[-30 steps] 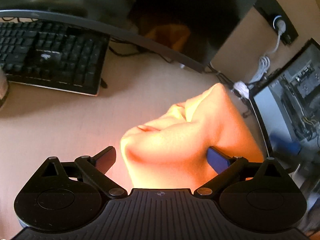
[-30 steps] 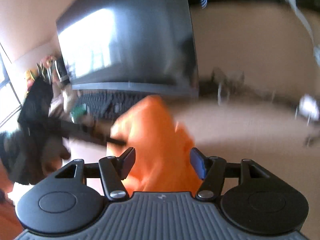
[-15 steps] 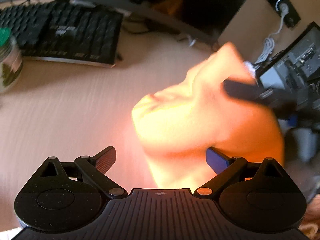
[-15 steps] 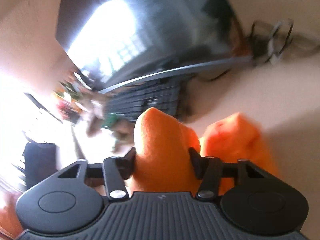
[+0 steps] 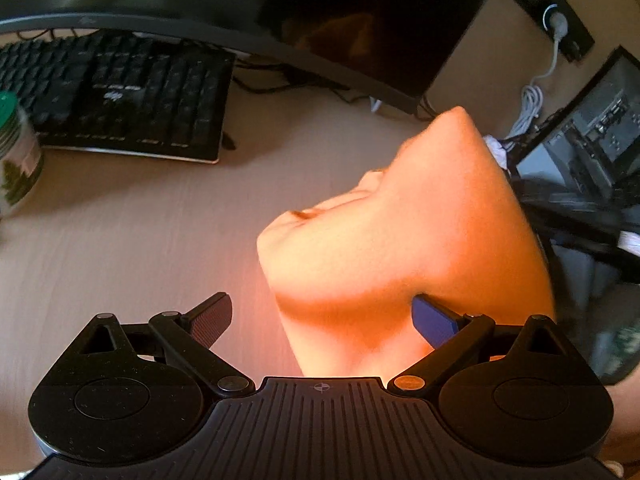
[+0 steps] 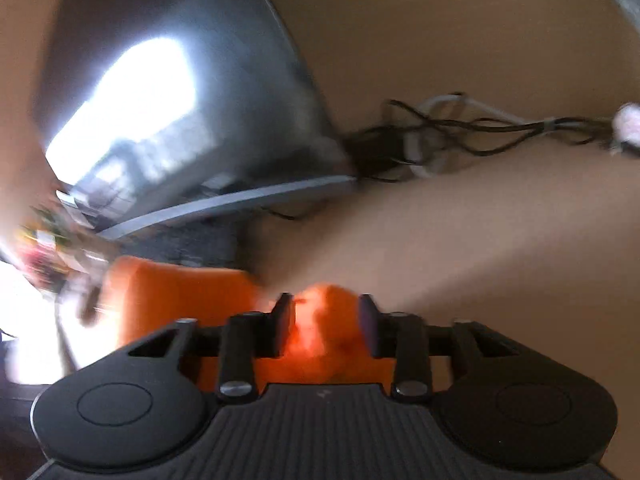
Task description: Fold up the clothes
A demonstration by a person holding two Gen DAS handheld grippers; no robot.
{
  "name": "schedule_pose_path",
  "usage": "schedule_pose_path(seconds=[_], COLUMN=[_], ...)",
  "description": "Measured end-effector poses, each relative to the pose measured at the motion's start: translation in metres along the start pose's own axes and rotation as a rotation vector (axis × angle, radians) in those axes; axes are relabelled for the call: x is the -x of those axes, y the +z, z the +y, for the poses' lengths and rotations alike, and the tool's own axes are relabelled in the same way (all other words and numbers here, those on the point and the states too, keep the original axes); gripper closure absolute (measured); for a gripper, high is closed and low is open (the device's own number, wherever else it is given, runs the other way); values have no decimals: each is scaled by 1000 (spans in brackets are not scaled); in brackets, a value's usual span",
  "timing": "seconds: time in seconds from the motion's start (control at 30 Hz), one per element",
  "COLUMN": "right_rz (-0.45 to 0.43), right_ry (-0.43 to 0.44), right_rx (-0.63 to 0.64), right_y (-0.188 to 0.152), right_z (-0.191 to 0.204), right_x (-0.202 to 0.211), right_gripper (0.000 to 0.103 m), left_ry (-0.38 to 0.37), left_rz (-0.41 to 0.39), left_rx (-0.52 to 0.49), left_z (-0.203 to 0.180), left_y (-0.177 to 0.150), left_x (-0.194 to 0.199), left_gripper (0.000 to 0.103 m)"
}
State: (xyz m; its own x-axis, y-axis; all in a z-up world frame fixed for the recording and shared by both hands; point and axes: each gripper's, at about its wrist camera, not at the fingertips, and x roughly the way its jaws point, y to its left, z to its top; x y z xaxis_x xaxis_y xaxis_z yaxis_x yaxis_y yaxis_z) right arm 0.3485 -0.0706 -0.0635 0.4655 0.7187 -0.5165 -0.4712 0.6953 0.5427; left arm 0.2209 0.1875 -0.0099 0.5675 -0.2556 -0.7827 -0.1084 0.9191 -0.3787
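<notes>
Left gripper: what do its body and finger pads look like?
Left gripper: matte black body with a ribbed centre plate, a small crosshair mark, two round side housings and silver pivot pins. Black linkage arms end in pads: one blue, the other dark and textured.

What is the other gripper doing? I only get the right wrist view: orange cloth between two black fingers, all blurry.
Observer: The left gripper is wide open. The soft orange cloth bulges up between its fingers, unpinched.
Operator: What else stands on that side?
Observer: A jar with a green lid stands at the far left of the pale wooden desk.
Operator: And on the other side of the cloth?
Observer: An open computer case, its insides showing, stands beyond the cloth on the right.
</notes>
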Motion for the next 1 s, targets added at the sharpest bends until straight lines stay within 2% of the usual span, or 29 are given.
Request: schedule_pose_path(seconds=[0.13, 0.27, 0.37, 0.5, 0.53, 0.57, 0.63, 0.67, 0.7, 0.8, 0.87, 0.93, 1.0], right_rz=[-1, 27, 60, 135, 142, 144, 148, 143, 131, 92, 94, 121, 145], right_ry=[109, 157, 171, 121, 123, 133, 154, 205, 251, 301, 255, 174, 131], right_rx=[55, 191, 339, 418, 389, 345, 255, 134, 11, -318, -501, -621, -643], right_y=[-4, -13, -27, -45, -46, -45, -43, -35, -27, -16, -22, -37, -53], right_z=[5, 22, 39, 62, 64, 65, 67, 60, 49, -2, -40, -69, -80], right_x=[26, 37, 39, 5, -1, -5, -14, -13, -11, -1, -1, -5, -7], right_gripper=[39, 28, 22, 21, 32, 58, 67, 70, 71, 71, 71, 68, 62], left_ry=[18, 22, 23, 24, 27, 31, 41, 45, 42, 37, 38, 29, 4], left_rz=[3, 2, -1, -30, -40, -57, -91, -108, -127, -172, -180, -176, -168], left_rx=[9, 33, 39, 87, 103, 121, 155, 172, 190, 233, 240, 226, 196], left_z=[-3, 3, 6, 21, 25, 30, 40, 44, 48, 56, 56, 50, 40], left_y=[5, 7, 9, 11, 12, 13, 16, 17, 18, 21, 22, 25, 29], left_x=[-6, -6, -6, 6, 10, 16, 28, 33, 39, 53, 55, 53, 50], left_gripper=[3, 3, 4, 4, 4, 4, 4, 4, 4, 4, 4, 4, 4])
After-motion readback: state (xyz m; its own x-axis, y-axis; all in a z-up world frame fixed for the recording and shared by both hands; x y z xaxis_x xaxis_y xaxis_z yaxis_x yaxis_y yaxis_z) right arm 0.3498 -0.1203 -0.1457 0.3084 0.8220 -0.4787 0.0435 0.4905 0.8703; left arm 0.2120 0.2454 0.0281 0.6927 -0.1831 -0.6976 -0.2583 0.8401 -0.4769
